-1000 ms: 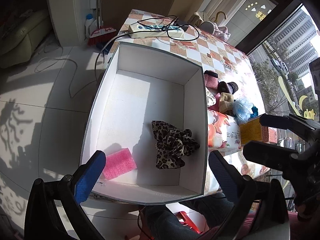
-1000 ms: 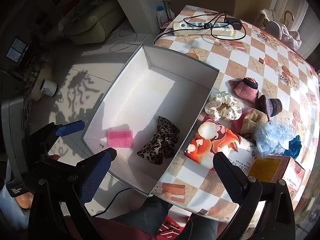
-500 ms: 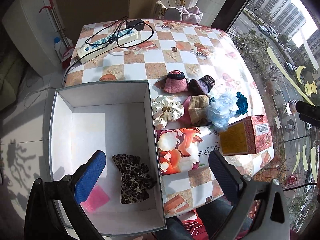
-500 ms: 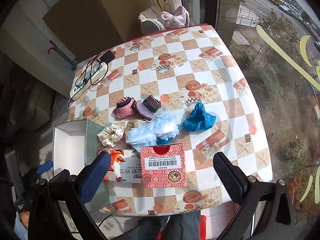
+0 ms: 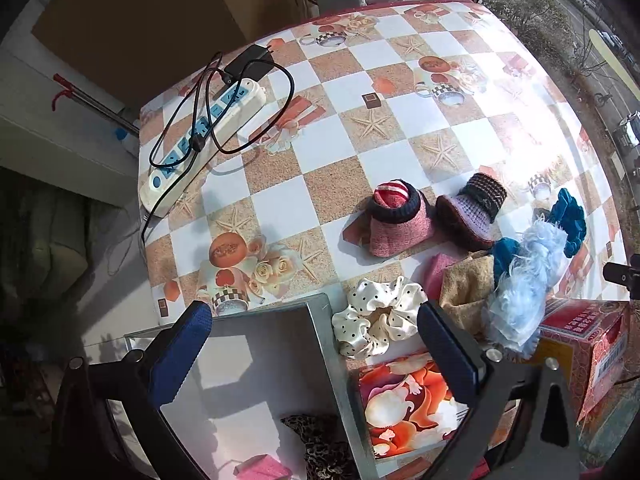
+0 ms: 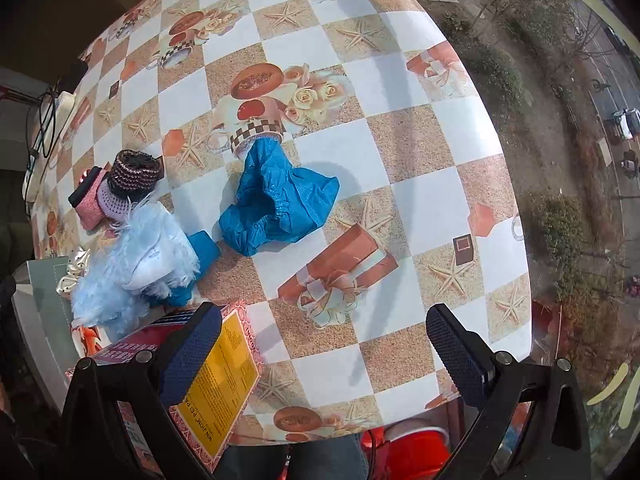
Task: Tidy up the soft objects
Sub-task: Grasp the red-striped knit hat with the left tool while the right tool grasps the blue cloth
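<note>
My left gripper is open above the far right corner of the white box, which holds a leopard scrunchie and a pink sponge. Just beyond the corner lies a white dotted scrunchie. Behind it sit a pink knit bootie, a purple knit bootie, a tan cloth and a pale blue fluffy piece. My right gripper is open over the table's near edge. A blue shoe cover lies ahead of it, the pale blue fluffy piece to its left.
A power strip with black cables lies at the table's far left. A printed tissue box and a red and yellow carton stand by the near edge. A window with a street lies beyond the checkered table.
Both grippers swung right and forward: the left from over the box interior to its far corner, the right from the pile to the blue shoe cover. Both stayed open and empty.
</note>
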